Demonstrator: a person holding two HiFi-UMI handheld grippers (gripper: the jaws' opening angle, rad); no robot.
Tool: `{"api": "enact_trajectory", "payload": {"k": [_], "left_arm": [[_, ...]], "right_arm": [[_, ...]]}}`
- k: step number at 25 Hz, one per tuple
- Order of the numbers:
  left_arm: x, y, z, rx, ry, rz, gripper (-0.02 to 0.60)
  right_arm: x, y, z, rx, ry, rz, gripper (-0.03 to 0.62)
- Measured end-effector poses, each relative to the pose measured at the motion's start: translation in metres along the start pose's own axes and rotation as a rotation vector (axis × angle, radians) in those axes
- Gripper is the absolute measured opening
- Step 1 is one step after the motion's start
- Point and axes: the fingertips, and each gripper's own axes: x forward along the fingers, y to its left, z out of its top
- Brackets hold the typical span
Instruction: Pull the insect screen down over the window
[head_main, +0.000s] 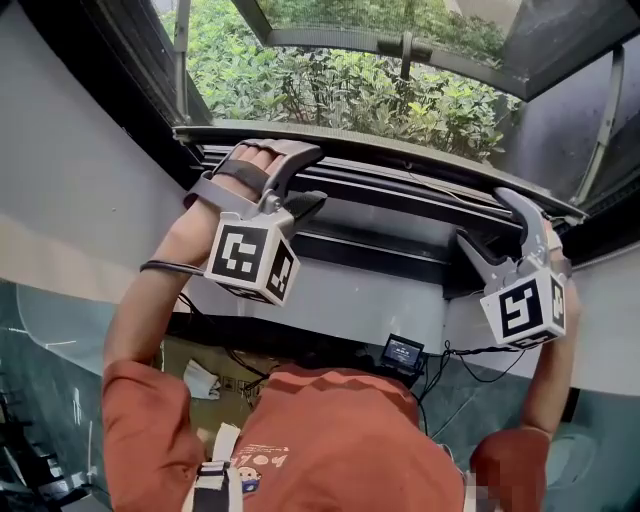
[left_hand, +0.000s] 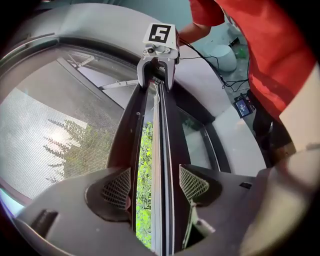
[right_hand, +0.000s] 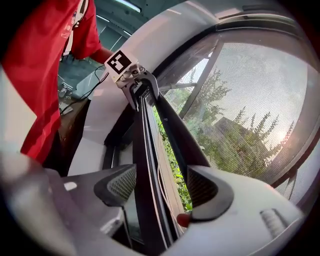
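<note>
The insect screen's long dark bottom bar (head_main: 400, 165) runs across the window, with the mesh (left_hand: 60, 125) stretched beyond it. My left gripper (head_main: 308, 178) straddles the bar's left part, one jaw over it and one under. In the left gripper view the bar (left_hand: 131, 130) passes between the pads, which sit close against it. My right gripper (head_main: 485, 218) grips the bar's right part the same way, its jaws wide around it. In the right gripper view the bar (right_hand: 172, 125) lies between the pads, with mesh (right_hand: 250, 110) to its right. A thin strip of unscreened greenery (left_hand: 145, 150) shows beside the bar.
Bushes (head_main: 350, 90) fill the view outside. An outward-tilted sash with a handle (head_main: 405, 45) hangs above them. Below the sill are a white wall (head_main: 80, 200), a small device with a lit display (head_main: 403, 352) and loose cables (head_main: 470, 355). The person's red shirt (head_main: 340, 440) fills the bottom.
</note>
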Motion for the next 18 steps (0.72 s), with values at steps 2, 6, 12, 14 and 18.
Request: {"api": "enact_trajectory", "payload": {"k": [2, 6, 12, 14, 18], "left_arm": [[0.001, 0.0, 0.0, -0.004, 0.0, 0.003, 0.287], [0.001, -0.004, 0.0, -0.014, -0.005, 0.001, 0.288], [0.005, -0.009, 0.001, -0.034, -0.01, 0.007, 0.295], [0.008, -0.013, 0.002, -0.041, -0.018, 0.0, 0.295], [0.013, -0.027, -0.001, -0.058, -0.021, -0.033, 0.295]], "right_arm": [[0.0, 0.001, 0.001, 0.015, -0.011, 0.002, 0.325], [0.0, 0.004, -0.001, 0.043, -0.021, 0.01, 0.333], [0.004, 0.006, -0.004, 0.064, -0.032, 0.008, 0.339], [0.005, 0.008, -0.008, 0.074, -0.029, 0.008, 0.339], [0.011, 0.021, -0.016, 0.093, -0.008, 0.032, 0.339]]}}
